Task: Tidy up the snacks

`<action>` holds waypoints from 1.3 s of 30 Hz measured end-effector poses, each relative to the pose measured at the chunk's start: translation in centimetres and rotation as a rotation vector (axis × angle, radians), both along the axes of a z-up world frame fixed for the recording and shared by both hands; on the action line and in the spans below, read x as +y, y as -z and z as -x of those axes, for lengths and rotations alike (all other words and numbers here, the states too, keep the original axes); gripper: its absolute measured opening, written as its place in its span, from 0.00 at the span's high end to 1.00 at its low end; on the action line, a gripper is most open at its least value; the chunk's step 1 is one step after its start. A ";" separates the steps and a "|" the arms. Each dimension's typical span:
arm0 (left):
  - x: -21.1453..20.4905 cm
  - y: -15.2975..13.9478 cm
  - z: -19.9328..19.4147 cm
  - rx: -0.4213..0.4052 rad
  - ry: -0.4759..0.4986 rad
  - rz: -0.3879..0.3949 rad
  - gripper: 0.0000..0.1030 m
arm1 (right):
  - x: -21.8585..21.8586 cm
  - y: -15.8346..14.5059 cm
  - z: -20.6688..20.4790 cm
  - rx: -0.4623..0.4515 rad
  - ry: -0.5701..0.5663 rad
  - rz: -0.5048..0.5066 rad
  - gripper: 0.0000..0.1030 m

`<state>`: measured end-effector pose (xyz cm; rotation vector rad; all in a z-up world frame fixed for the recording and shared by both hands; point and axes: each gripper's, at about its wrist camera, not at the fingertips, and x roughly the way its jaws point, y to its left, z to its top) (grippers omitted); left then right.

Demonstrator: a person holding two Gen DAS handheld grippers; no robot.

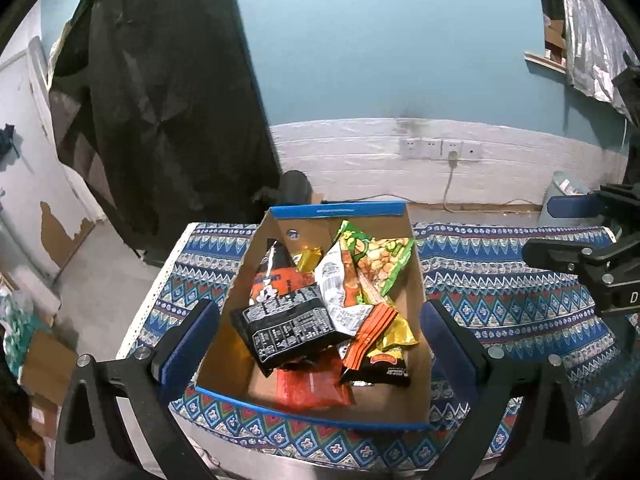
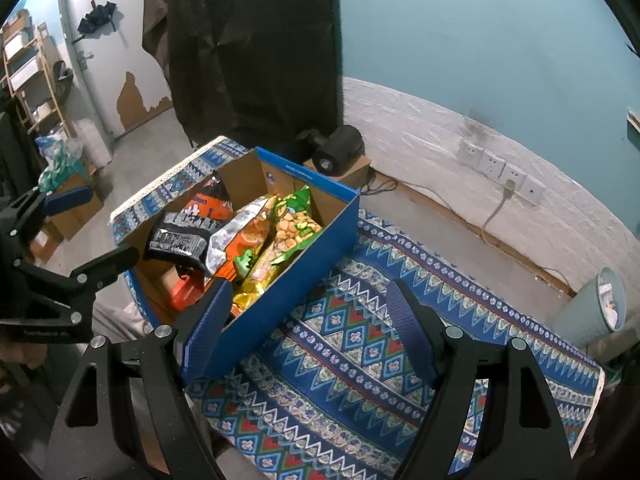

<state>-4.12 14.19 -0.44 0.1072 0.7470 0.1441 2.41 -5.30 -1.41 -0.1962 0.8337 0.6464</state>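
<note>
A blue-edged cardboard box (image 1: pixel 420 280) stands on the patterned tablecloth (image 1: pixel 520 304) and holds several snack packets: a black one (image 1: pixel 288 328), a white and orange one (image 1: pixel 340 280), a green one (image 1: pixel 380 260) and a red one (image 1: pixel 312 388). My left gripper (image 1: pixel 316 340) is open and empty, fingers wide on either side of the box. The box (image 2: pixel 288 280) also shows in the right wrist view. My right gripper (image 2: pixel 308 336) is open and empty above the cloth, its left finger (image 2: pixel 204 332) by the box's near blue wall.
A black cloth-draped stand (image 1: pixel 160 100) rises behind the table. Wall sockets (image 1: pixel 436 148) and a cable lie at the back. A pale bin (image 2: pixel 600 308) stands on the floor at the right. Cardboard boxes (image 1: pixel 40 360) sit on the floor left.
</note>
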 end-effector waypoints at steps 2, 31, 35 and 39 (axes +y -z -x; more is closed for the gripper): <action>-0.2 -0.1 0.0 -0.005 0.003 -0.005 0.02 | -0.2 0.0 0.0 0.001 0.004 -0.001 0.24; -0.8 -0.7 0.4 -0.018 0.027 0.009 0.02 | -0.4 -0.4 0.1 -0.006 0.006 0.002 0.24; -0.9 -0.6 0.3 -0.013 0.022 0.008 0.02 | -0.4 -0.4 0.0 -0.004 0.005 0.002 0.24; -0.8 -0.3 0.0 0.001 0.003 0.008 0.02 | -0.5 -0.3 0.0 -0.004 0.008 0.001 0.24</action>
